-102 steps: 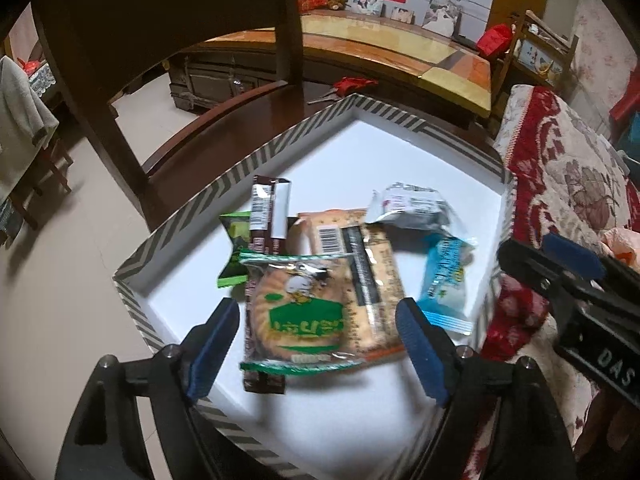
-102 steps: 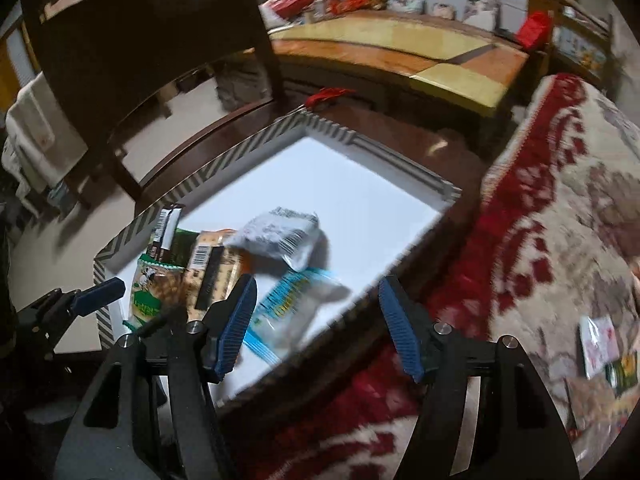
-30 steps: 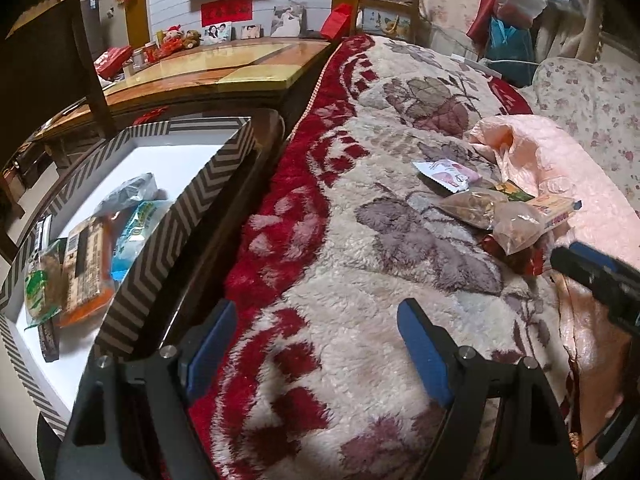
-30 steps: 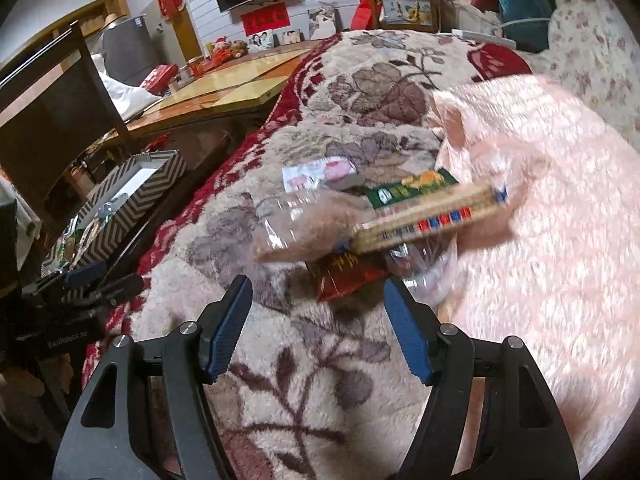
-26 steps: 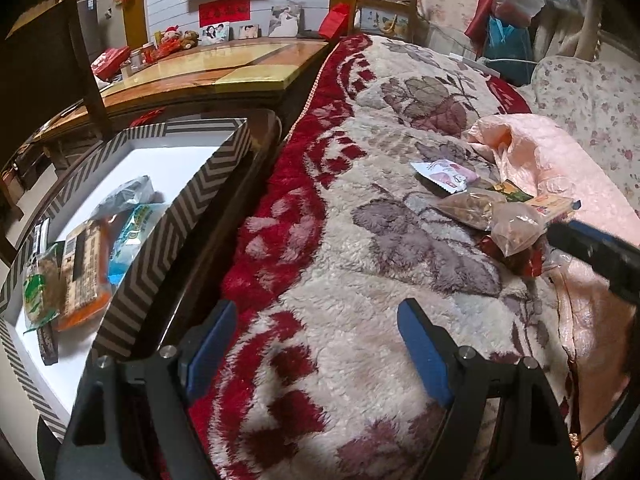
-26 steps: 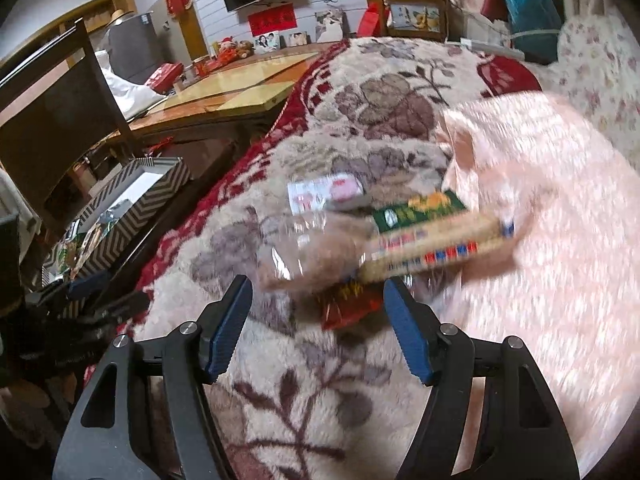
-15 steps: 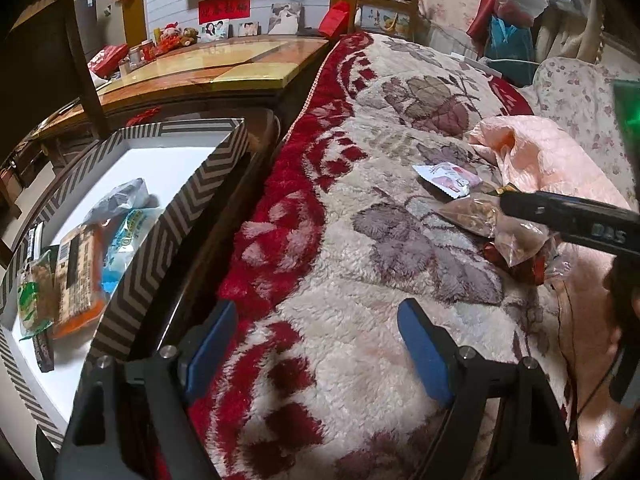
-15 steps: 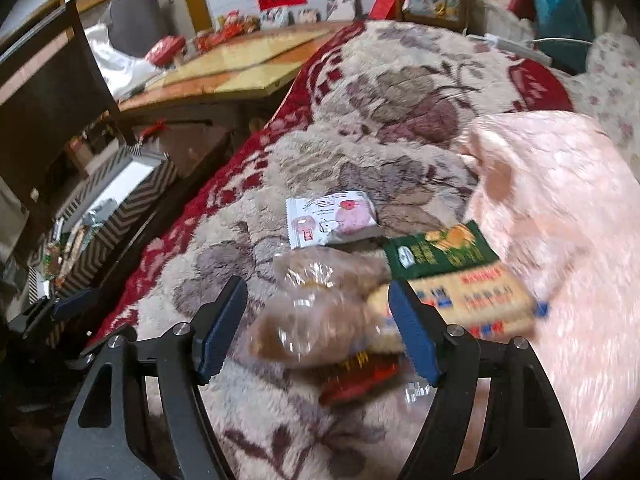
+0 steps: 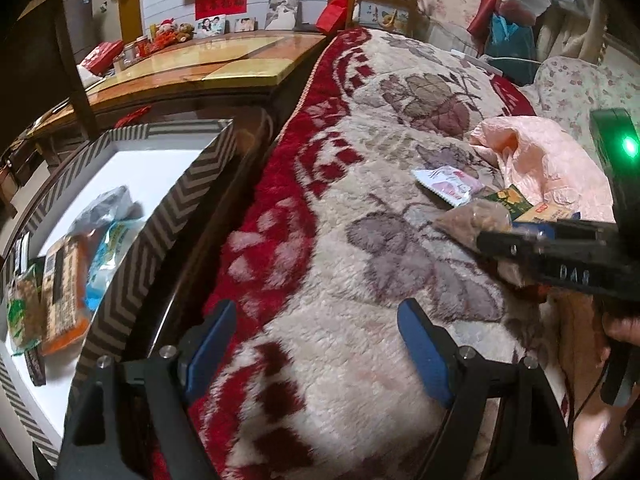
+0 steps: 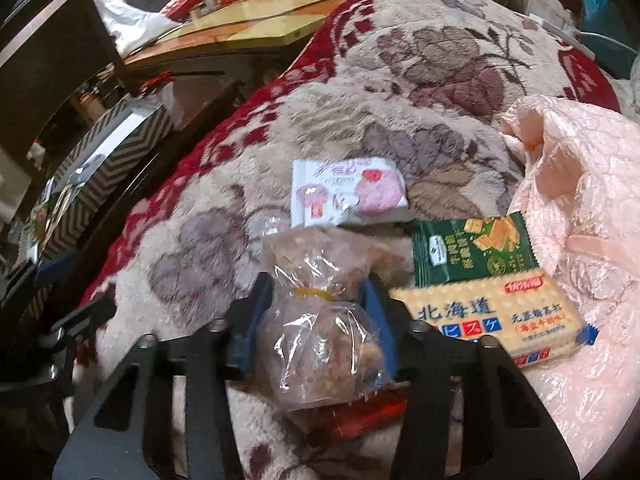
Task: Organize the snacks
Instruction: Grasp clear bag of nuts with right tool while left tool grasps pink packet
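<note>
My right gripper (image 10: 316,300) is shut on a clear bag of brown snacks (image 10: 320,344) lying on the floral blanket (image 10: 360,128). Beside it lie a pink-white packet (image 10: 346,192), a green cracker packet (image 10: 472,250), a beige cracker pack (image 10: 496,314) and a red wrapper (image 10: 360,414) under the bag. My left gripper (image 9: 316,344) is open and empty over the blanket (image 9: 360,260). The chevron-edged box (image 9: 132,272) at left holds several snacks, such as an orange pack (image 9: 62,292) and a blue packet (image 9: 108,256). The right gripper and bag show at right (image 9: 472,220).
A pink quilted cloth (image 10: 580,200) lies right of the snacks. A dark wooden chair (image 10: 52,52) and a long wooden table (image 9: 208,64) stand behind the box. The box also shows far left in the right wrist view (image 10: 100,148).
My right gripper has moved down onto the snack pile and closed on the clear bag. My left gripper has stayed open over the blanket beside the box.
</note>
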